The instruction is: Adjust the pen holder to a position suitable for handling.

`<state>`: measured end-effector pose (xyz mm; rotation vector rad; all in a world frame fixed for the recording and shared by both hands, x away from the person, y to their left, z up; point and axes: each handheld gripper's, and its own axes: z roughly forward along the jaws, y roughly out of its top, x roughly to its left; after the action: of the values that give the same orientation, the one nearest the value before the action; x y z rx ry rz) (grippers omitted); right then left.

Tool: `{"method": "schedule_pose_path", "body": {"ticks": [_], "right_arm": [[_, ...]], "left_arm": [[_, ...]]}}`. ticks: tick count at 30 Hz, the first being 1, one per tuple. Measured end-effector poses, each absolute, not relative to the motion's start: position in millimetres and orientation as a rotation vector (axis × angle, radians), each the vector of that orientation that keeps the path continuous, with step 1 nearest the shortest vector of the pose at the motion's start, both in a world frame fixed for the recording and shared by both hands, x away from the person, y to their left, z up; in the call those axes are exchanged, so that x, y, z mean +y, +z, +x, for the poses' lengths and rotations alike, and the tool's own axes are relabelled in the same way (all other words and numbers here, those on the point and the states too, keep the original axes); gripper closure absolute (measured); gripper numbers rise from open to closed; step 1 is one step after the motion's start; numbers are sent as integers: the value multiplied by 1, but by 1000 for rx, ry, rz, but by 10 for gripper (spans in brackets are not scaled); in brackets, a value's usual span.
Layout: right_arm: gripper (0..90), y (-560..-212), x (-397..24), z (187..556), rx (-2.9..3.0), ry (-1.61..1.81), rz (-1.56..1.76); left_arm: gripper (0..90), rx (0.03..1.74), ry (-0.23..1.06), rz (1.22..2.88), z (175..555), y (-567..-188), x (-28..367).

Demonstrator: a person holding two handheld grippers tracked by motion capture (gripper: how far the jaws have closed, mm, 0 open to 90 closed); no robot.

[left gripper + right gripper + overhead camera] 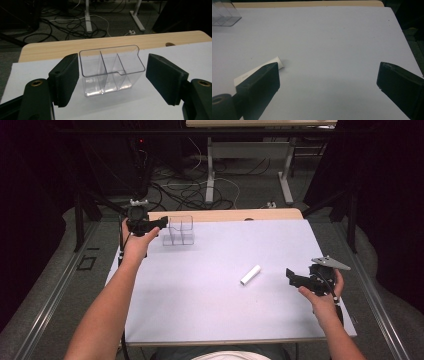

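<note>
The left gripper (159,223) is standing at the far left of the table (210,310), level with the clear plastic three-compartment organiser box (179,230) and just to its left in the high view. In the left gripper view the box (110,72) is sitting squarely between the two black jaws — the left jaw's ribbed face appears close against or nearly touching one end wall, the right jaw is standing clear of the other end with a visible gap. The jaws are therefore partly spread and not pressing on the box; nothing is held. The box is standing upright on the white table cover, near the far edge, its long axis running across the jaw opening, dividers parallel to the jaw faces.

The right gripper (291,275) is resting low at the near right, its jaws wide apart and empty. The small white cylindrical tube (250,275) is lying on the table just to that gripper's left, well apart from the box, its long axis slanting from near-left to far-right. In the right gripper view the tube (257,71) is showing partly behind the left jaw, outside the opening.

Judgement: the left gripper is nearer the box and lined up for a grip across its length; the right gripper is nearer the tube, and would need to shift leftward to bring it between the jaws.
</note>
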<state>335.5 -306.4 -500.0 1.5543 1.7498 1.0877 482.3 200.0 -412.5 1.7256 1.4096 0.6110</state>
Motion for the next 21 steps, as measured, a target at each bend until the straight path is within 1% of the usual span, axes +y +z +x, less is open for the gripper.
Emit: {"method": "schedule_pose_path", "body": {"ticks": [4, 11, 13, 16, 21], "right_arm": [[43, -501, -307, 336, 1758, 1085, 1552], [47, -502, -308, 336, 1765, 1090, 1554], [48, -502, -308, 336, 1769, 1088, 1552], [54, -503, -307, 336, 1774, 1084, 1560], [57, -504, -307, 337, 1779, 1086, 1561]], "left_arm": [[275, 1453, 622, 1729, 497, -410, 202], [352, 1499, 635, 1718, 513, -414, 206], [357, 1520, 628, 1721, 517, -416, 207], [429, 1545, 632, 1710, 524, -419, 209], [472, 1574, 615, 1713, 533, -426, 210]]}}
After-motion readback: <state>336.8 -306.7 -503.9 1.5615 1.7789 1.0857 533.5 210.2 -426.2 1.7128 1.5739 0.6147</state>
